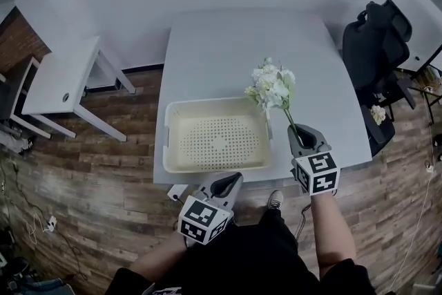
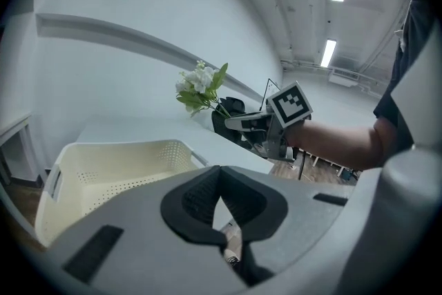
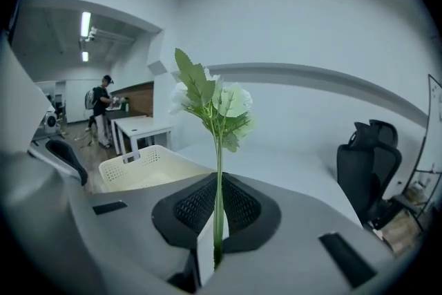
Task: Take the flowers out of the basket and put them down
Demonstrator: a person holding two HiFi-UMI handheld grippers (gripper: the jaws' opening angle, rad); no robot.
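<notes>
A bunch of white flowers [image 1: 271, 88] with green leaves stands upright over the table, just right of the cream perforated basket [image 1: 169, 141]. My right gripper [image 1: 304, 139] is shut on the thin green stem, below the blooms [image 3: 210, 97]; the stem [image 3: 219, 204] runs between its black pads. The basket [image 3: 138, 166] looks empty inside. My left gripper [image 1: 231, 184] hangs off the table's front edge, below the basket, shut with nothing in it. In the left gripper view, its tips [image 2: 222, 179] point over the basket [image 2: 103, 162] toward the flowers [image 2: 200, 83] and the right gripper [image 2: 259, 124].
The grey table [image 1: 228, 59] stretches beyond the basket. A black office chair [image 1: 376, 45] stands to its right and a small white table [image 1: 65, 76] to the left. A person [image 3: 103, 107] stands far off in the room. Wood floor lies below the front edge.
</notes>
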